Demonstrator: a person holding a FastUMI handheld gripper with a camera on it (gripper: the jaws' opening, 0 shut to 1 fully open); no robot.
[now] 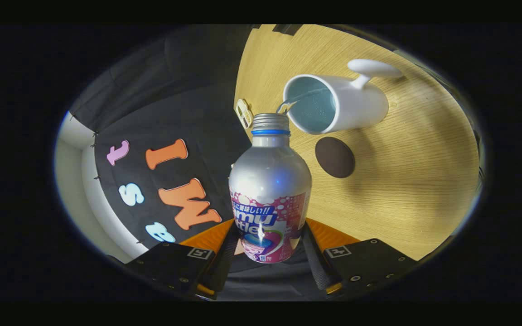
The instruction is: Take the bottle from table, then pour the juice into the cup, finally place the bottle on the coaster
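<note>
**Bottle tilted over the cup, liquid running in**

The wooden table (406,190) takes the biggest part of the view, and it appears strongly rotated because the gripper is turned sideways. Its surface is light, with a fine grain.

The bottle (270,181) is the next largest thing. It is a silver metal bottle with a pink and white label around its lower body and a blue ring under the threaded neck. The cap is off. It sits between the two fingers of the gripper (268,267), which press on the label part from both sides, so the gripper is closed firmly on the bottle's lower body and opened only as wide as the bottle itself.

The cup (347,106) is a white mug with a pale blue inside and a white handle. It stands on the table just beyond the bottle's mouth. A thin stream of clear liquid goes from the mouth of the bottle over the rim and into the cup.

The coaster (335,157) is a dark round disc and lies flat on the table just beside the cup, with nothing on it.

A small pale object (244,113) lies near the table's edge, beside the bottle neck; what it is, I cannot tell.
</note>
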